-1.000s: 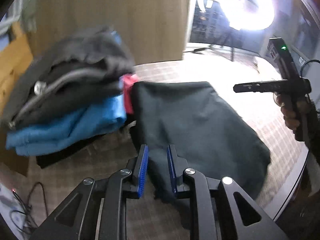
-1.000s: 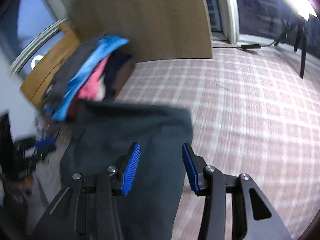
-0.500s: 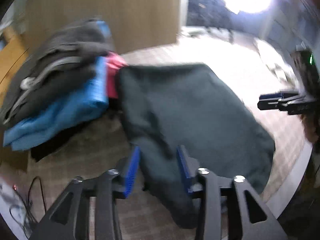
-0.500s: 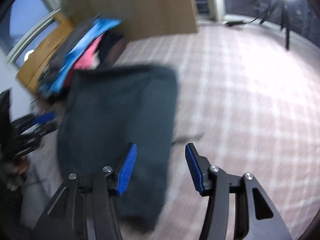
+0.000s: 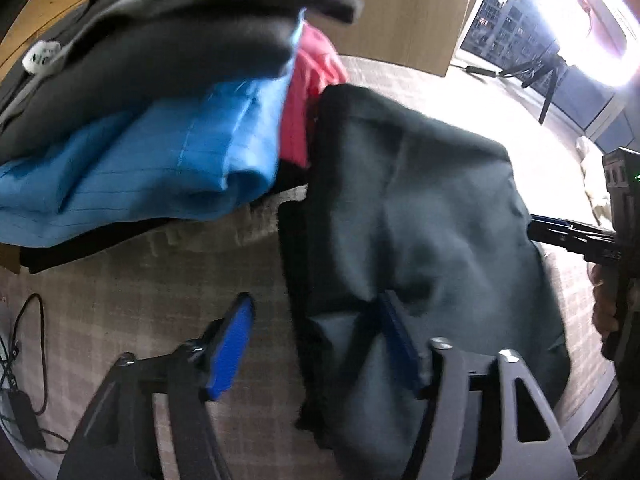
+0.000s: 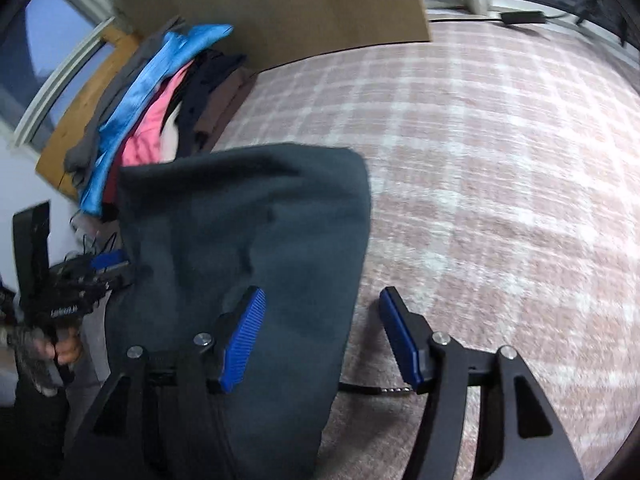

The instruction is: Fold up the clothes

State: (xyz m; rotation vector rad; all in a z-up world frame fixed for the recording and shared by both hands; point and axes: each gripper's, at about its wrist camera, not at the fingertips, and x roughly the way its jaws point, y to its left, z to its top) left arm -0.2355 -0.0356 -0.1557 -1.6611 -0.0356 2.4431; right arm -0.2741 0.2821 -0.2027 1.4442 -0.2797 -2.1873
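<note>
Plaid fabric (image 6: 500, 152) in pale pink and cream covers the wide flat surface, with a wooden board (image 6: 280, 8) standing at its far edge. On it, spread flat in what looks like an already doubled-over rectangle, lies the dark green garment (image 5: 432, 216), its near corners turned toward both tools, probably so each can take an edge for another fold. Beside it, touching its far left corner, sits a heap of clothes (image 5: 152, 92): grey on top, bright blue under it, pink behind. Left tongs (image 5: 316, 336) gape wide across the garment's left edge, one finger on the cloth; right tongs (image 6: 322, 332) gape wide across its right edge, gripping nothing. A white tag on the grey garment is too blurred to read.
</note>
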